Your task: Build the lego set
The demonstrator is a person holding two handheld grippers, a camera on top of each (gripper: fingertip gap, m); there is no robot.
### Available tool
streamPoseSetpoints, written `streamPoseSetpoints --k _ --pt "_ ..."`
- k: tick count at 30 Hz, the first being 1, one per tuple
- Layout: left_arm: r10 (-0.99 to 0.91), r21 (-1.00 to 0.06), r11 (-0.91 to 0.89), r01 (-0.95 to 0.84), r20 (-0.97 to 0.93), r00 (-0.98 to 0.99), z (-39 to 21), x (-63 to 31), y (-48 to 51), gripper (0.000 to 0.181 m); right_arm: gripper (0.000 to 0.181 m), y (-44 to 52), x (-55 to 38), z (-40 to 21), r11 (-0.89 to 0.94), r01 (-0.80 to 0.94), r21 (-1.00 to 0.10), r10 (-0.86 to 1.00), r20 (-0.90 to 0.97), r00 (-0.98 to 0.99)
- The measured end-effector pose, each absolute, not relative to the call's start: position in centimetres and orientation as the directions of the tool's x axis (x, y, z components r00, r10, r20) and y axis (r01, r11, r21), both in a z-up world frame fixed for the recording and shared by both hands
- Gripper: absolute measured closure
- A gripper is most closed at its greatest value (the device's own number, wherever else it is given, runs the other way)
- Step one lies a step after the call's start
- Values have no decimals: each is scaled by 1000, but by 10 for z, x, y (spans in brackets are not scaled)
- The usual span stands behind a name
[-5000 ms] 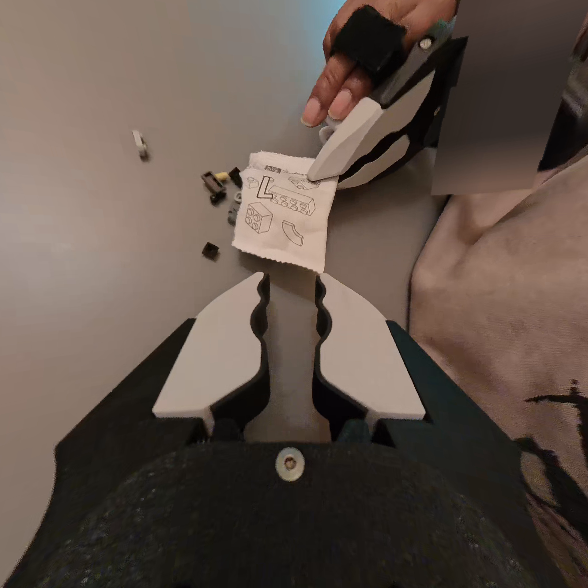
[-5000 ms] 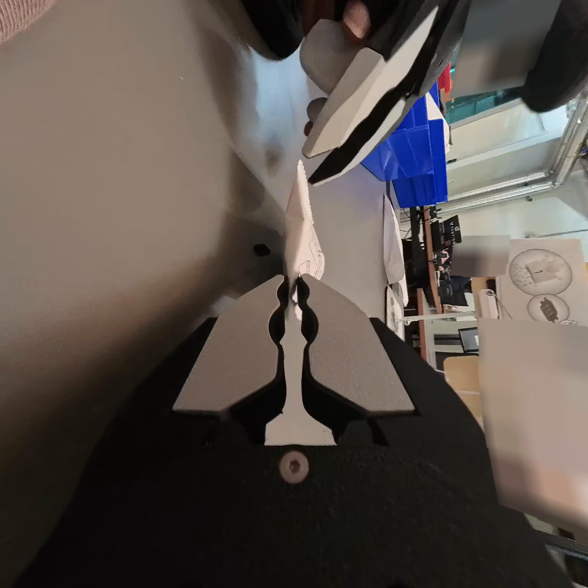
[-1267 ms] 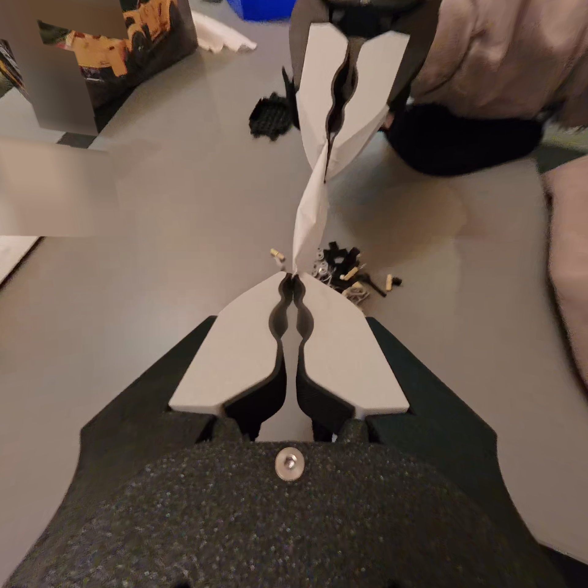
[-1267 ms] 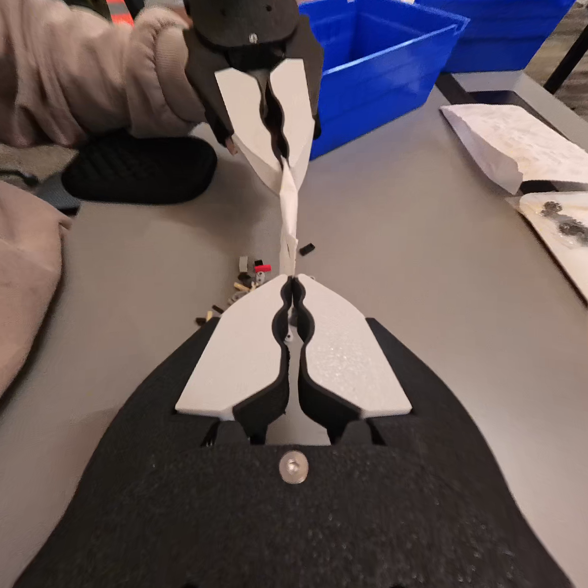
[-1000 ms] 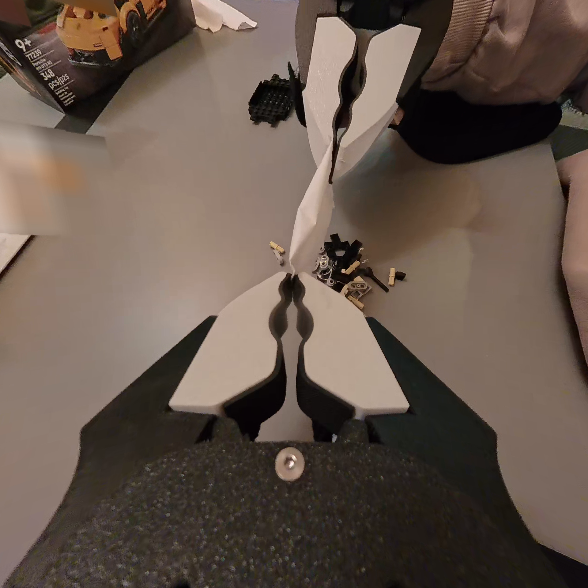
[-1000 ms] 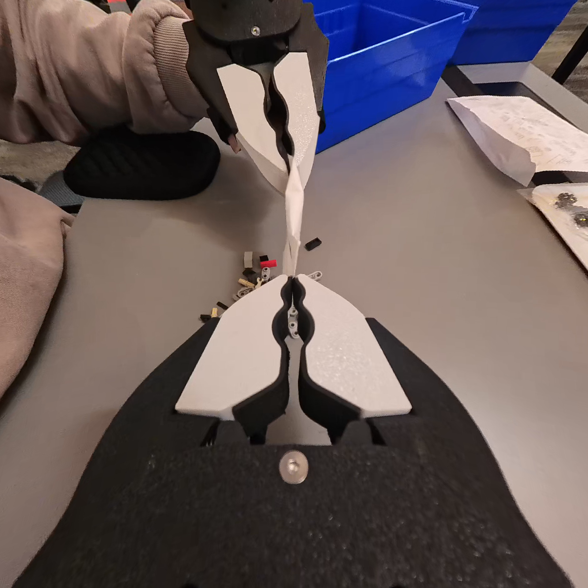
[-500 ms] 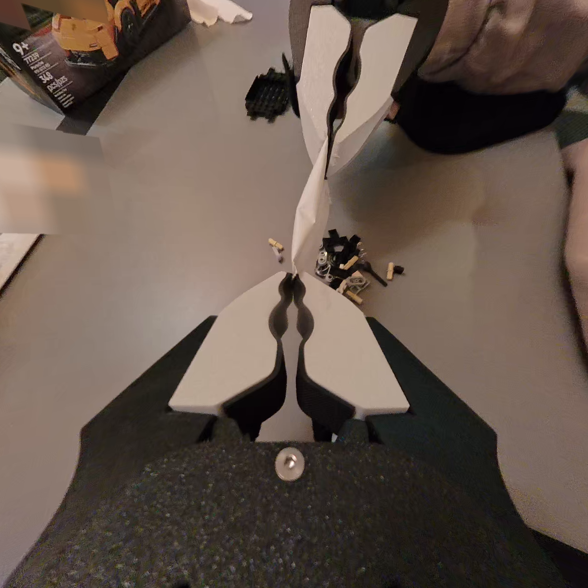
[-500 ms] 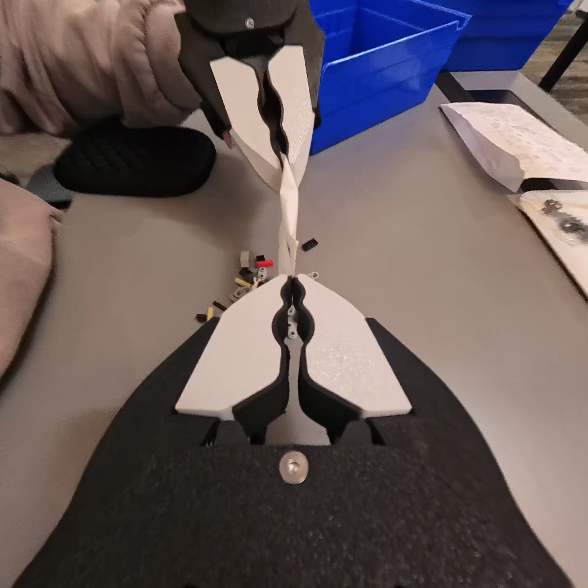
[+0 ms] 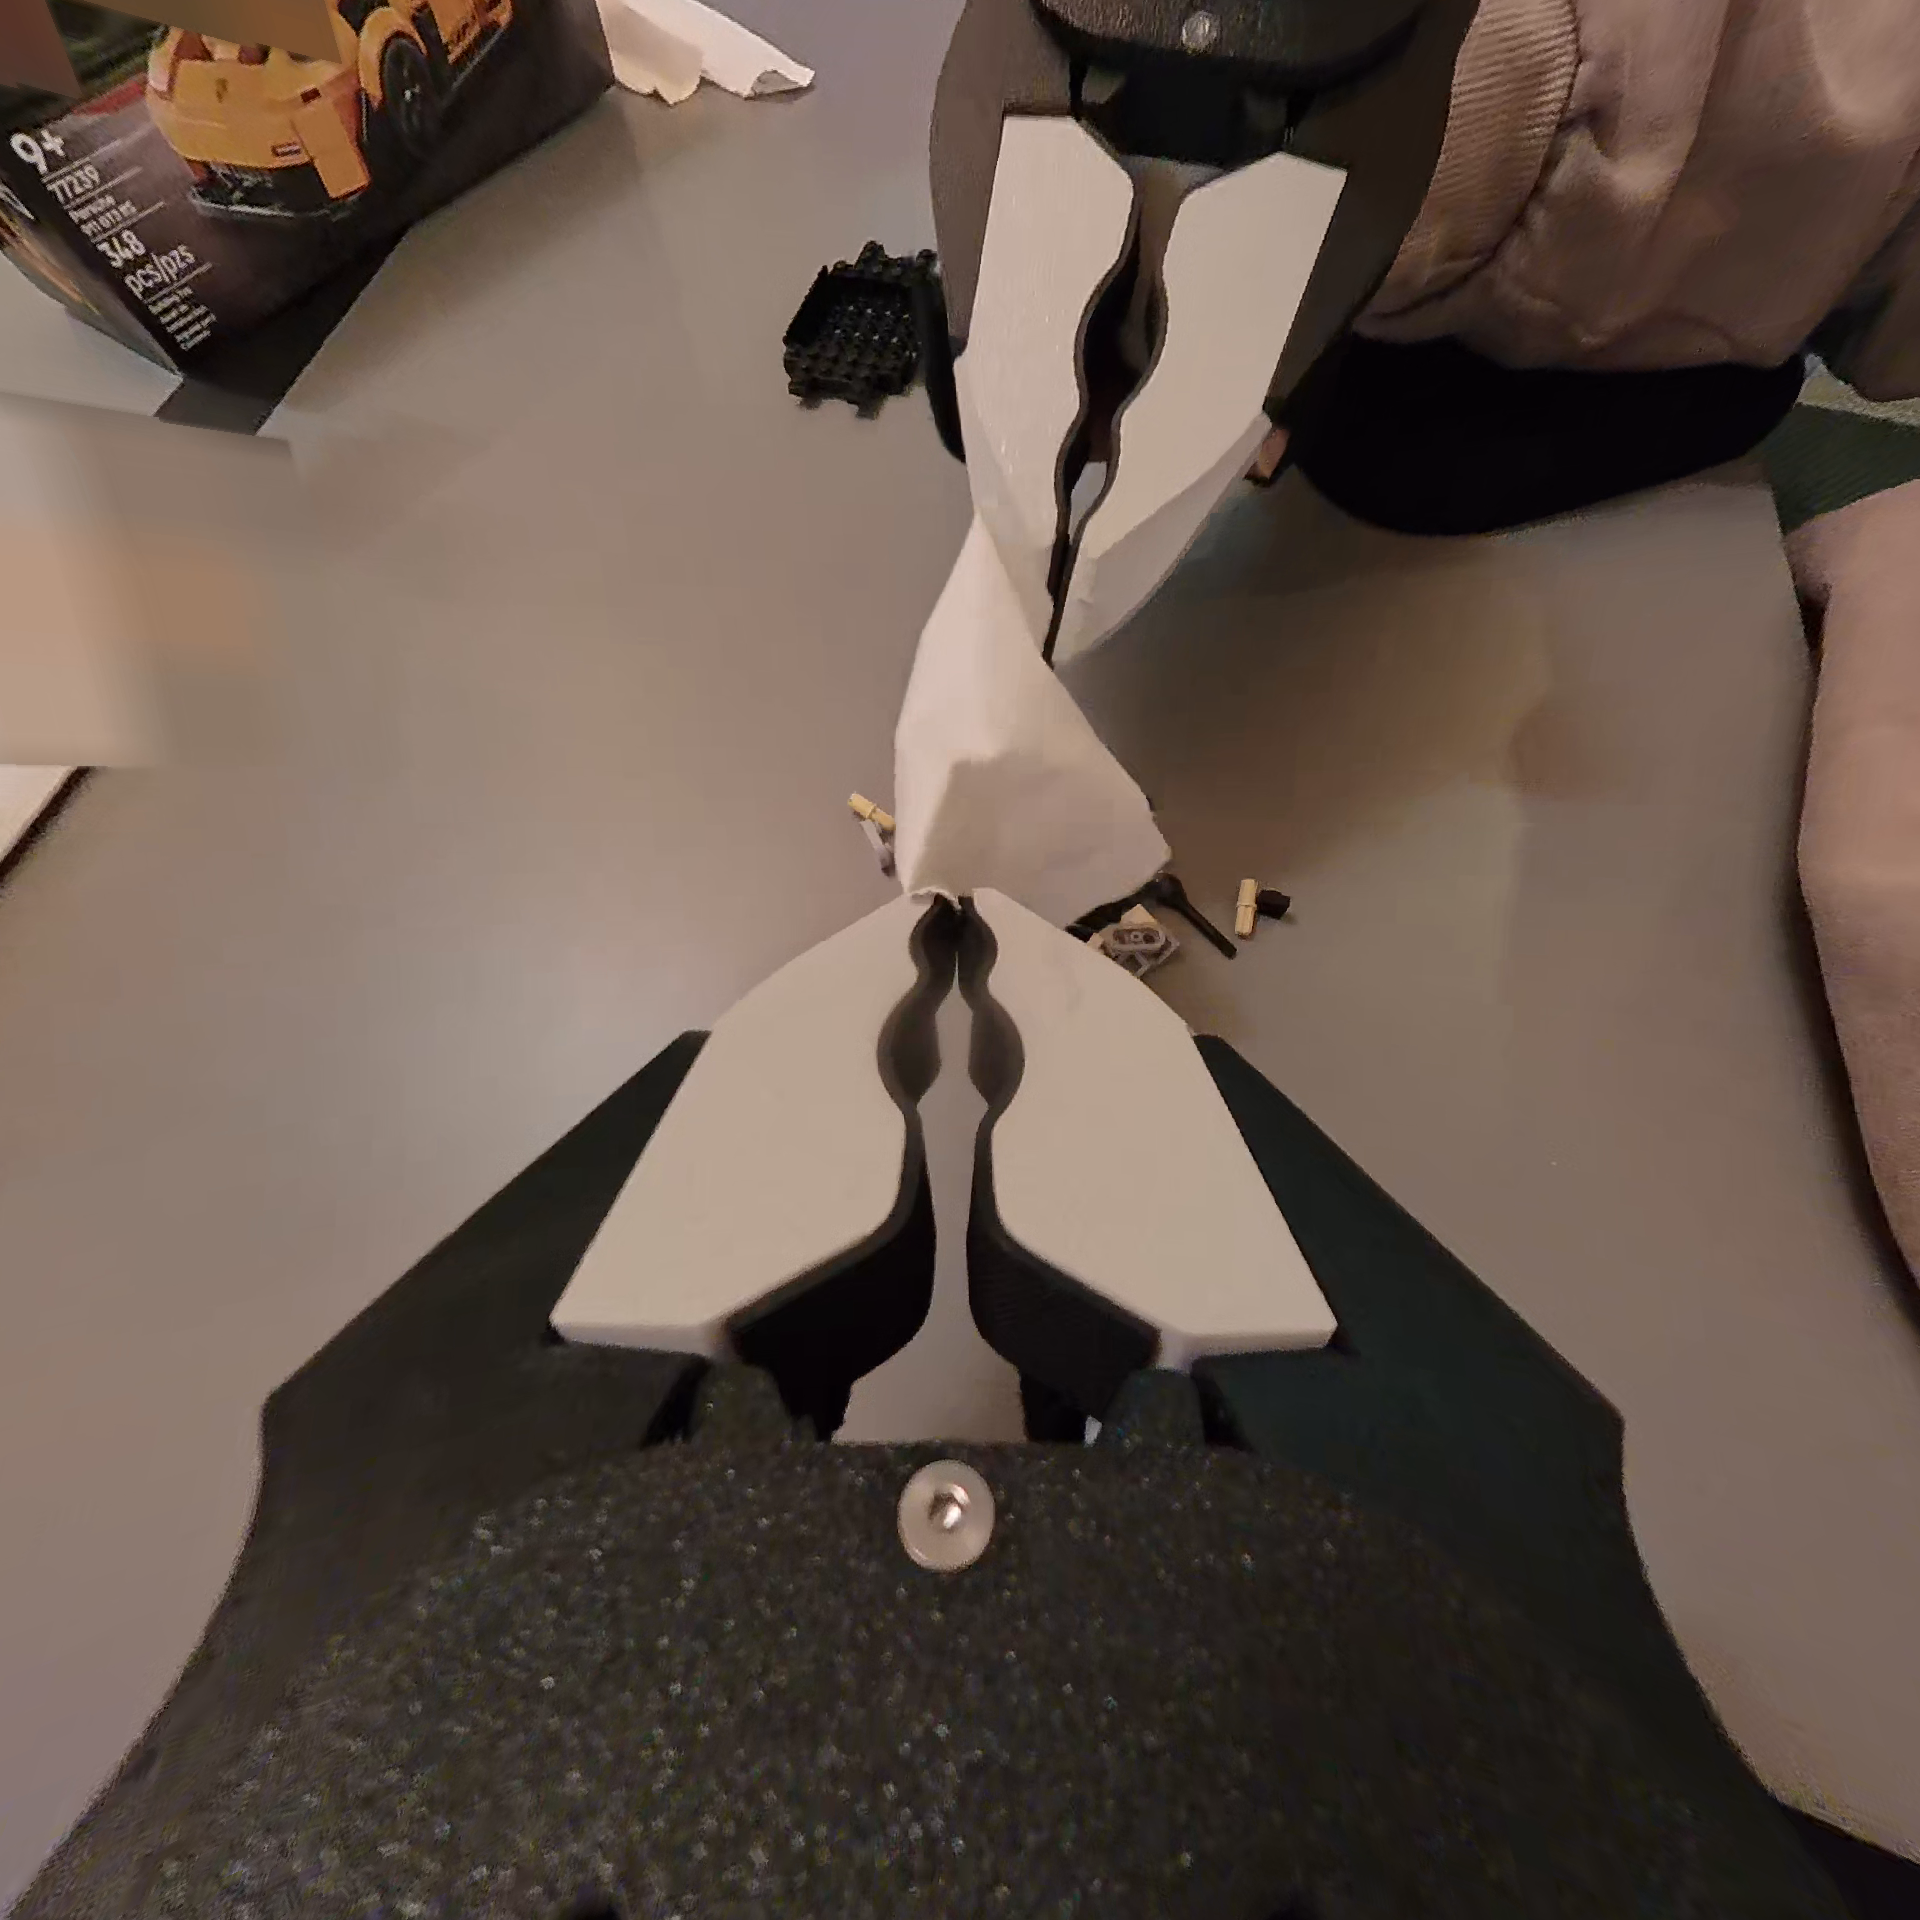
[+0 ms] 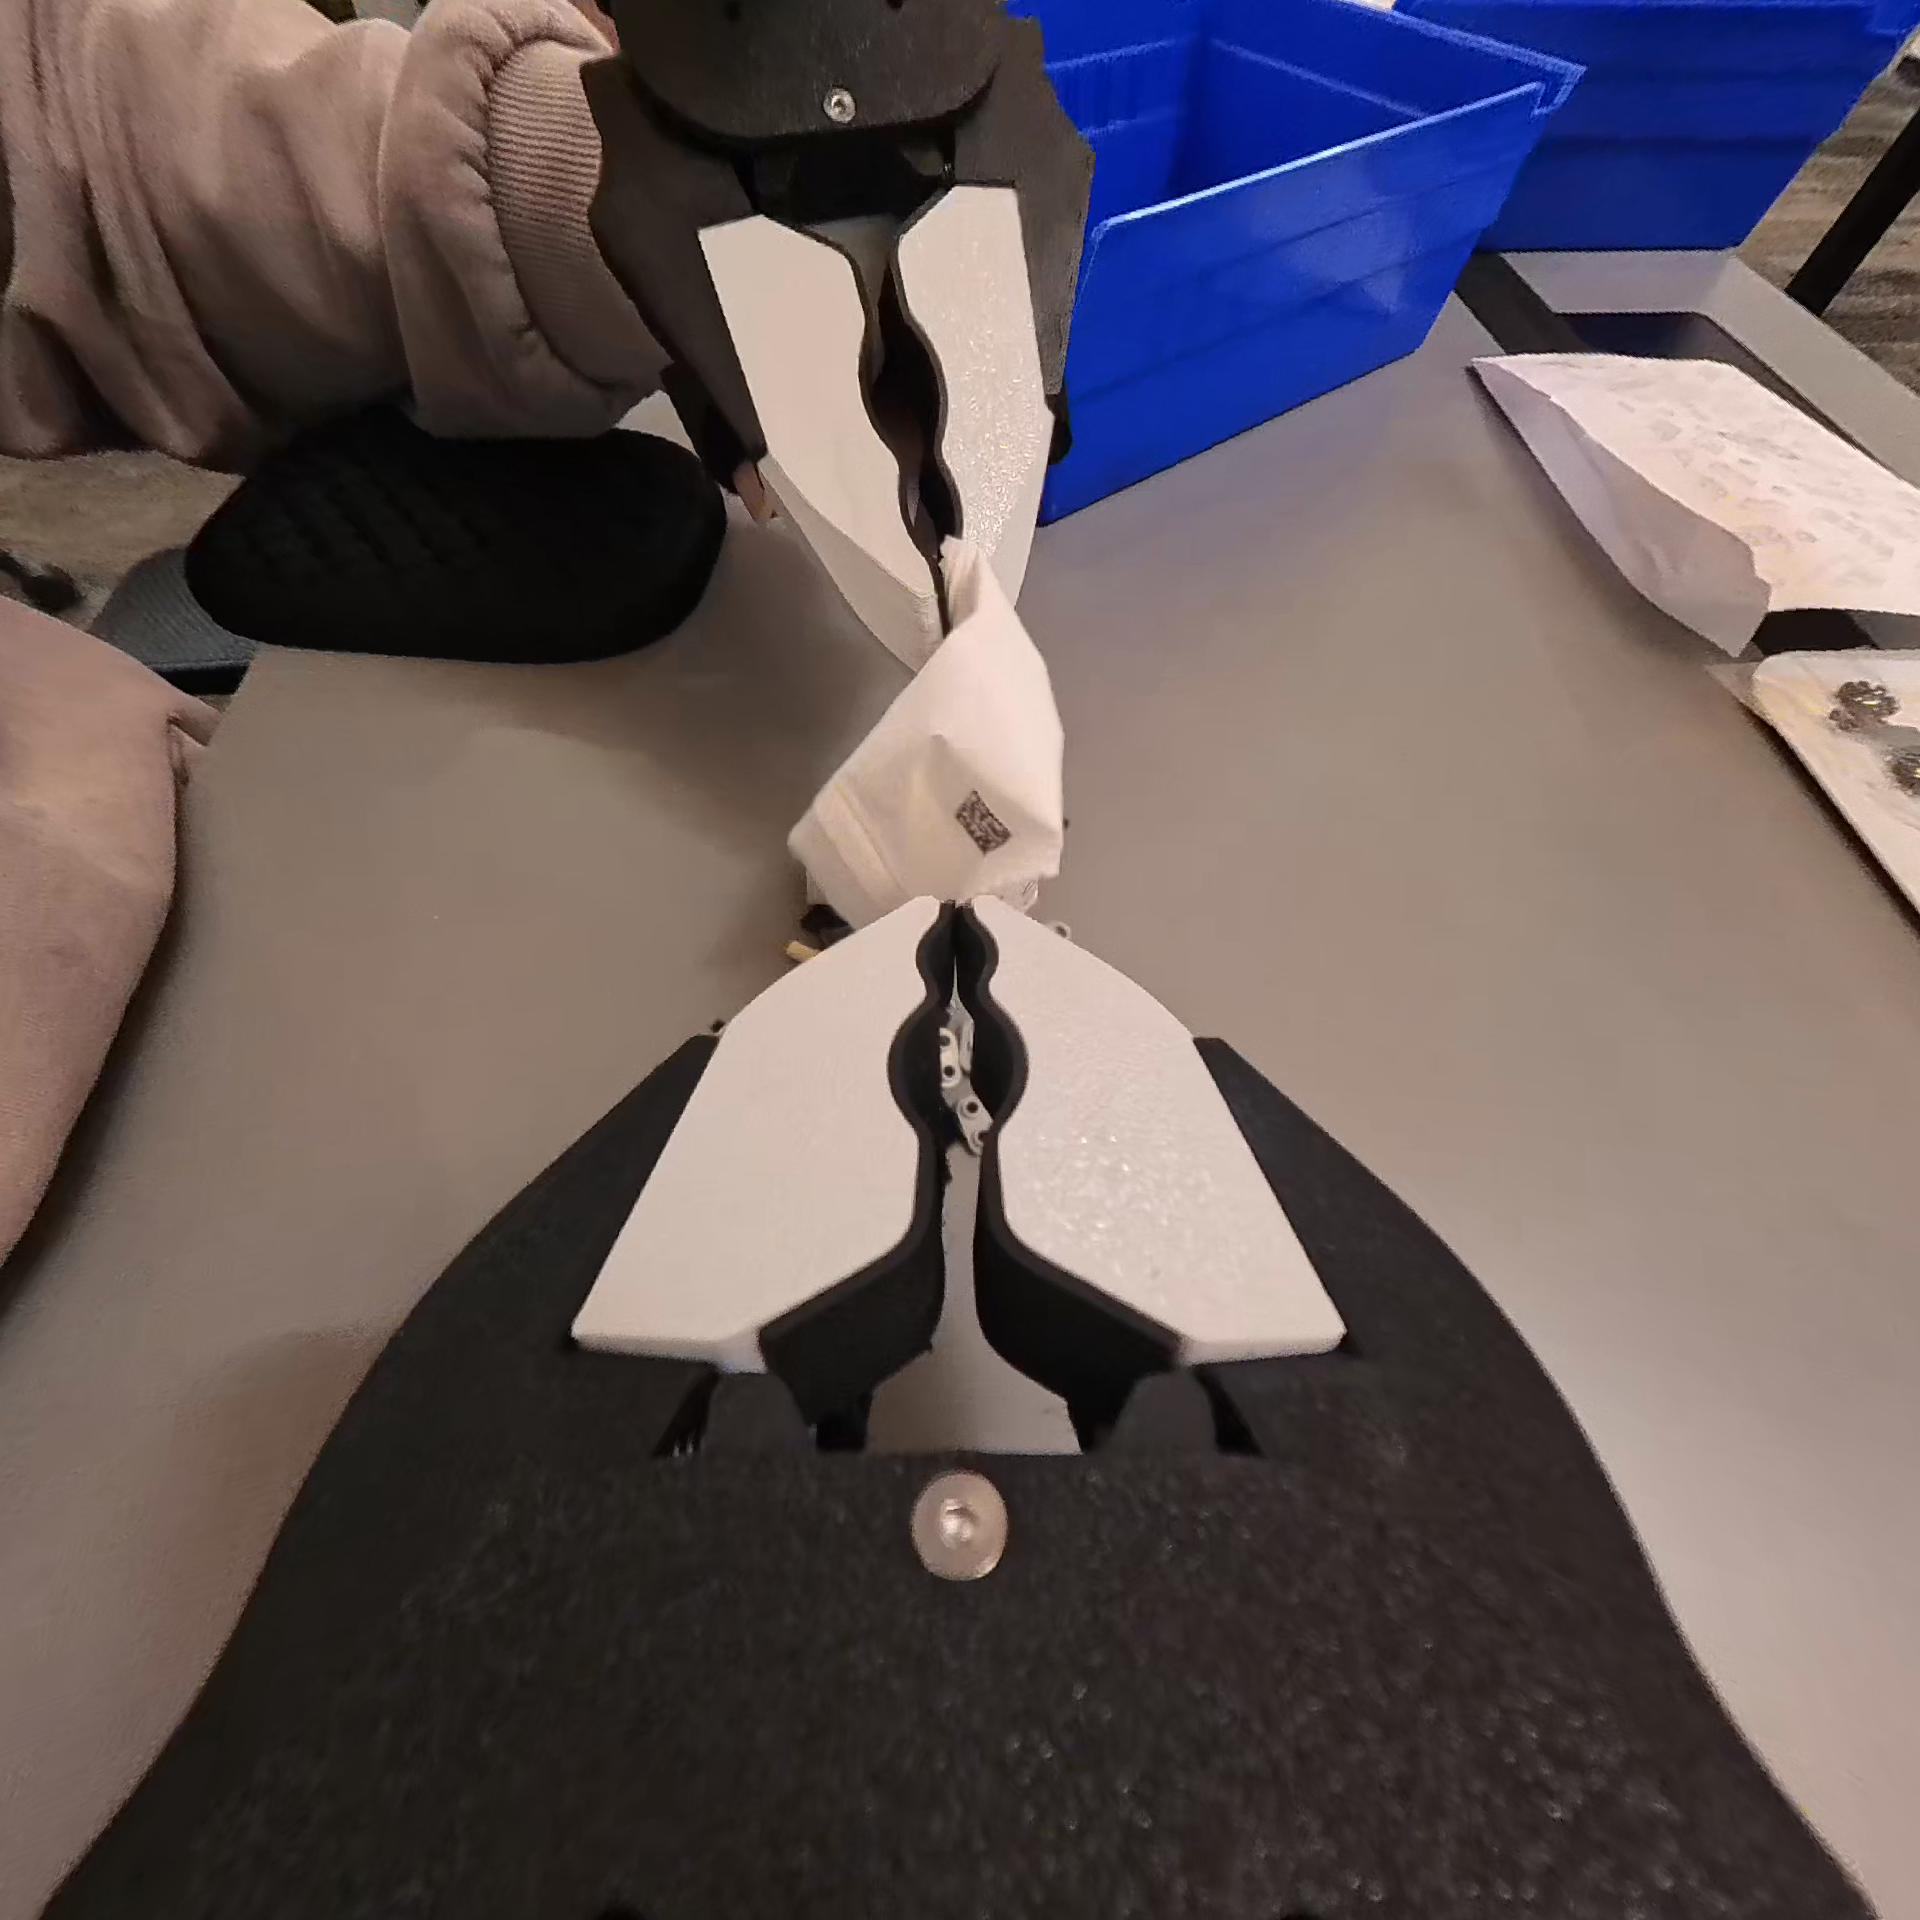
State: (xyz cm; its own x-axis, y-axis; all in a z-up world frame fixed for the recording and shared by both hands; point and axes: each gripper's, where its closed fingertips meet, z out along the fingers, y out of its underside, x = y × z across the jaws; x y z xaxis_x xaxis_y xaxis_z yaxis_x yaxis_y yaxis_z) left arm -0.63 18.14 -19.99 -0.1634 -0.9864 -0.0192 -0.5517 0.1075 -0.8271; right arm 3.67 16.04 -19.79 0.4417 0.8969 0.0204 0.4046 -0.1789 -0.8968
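Left wrist view: lego box [image 9: 260, 177], yellow car pic, printed txt.

We hold two grippers. Our left gripper [image 9: 951, 906] and our right gripper [image 10: 951, 906] each have white fingers [image 9: 790, 1143] with wavy black insides, a rough black body and one silver screw [image 9: 943, 1525]. We wear puffy pinkish-beige sleeves [image 10: 260, 208].

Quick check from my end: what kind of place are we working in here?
Probably a workshop or lab bench rather than a home: a plain grey table with blue storage bins at its far edge, plus a toy car box and loose building pieces.
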Motion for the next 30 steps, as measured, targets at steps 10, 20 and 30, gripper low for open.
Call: streamPoseSetpoints --k 10,20,30 --pt "-987 -816 122 -565 -41 -154 -201 -10 187 181 181 161 46 -197 -186 406 -895 891 21 454" --pt "-987 -828 112 -550 -26 -161 -196 -11 182 181 181 158 48 -194 -171 391 -904 885 33 465" --pt "-932 -816 354 -457 -346 -105 -173 -6 175 181 128 151 54 -182 -199 344 -918 845 18 535"
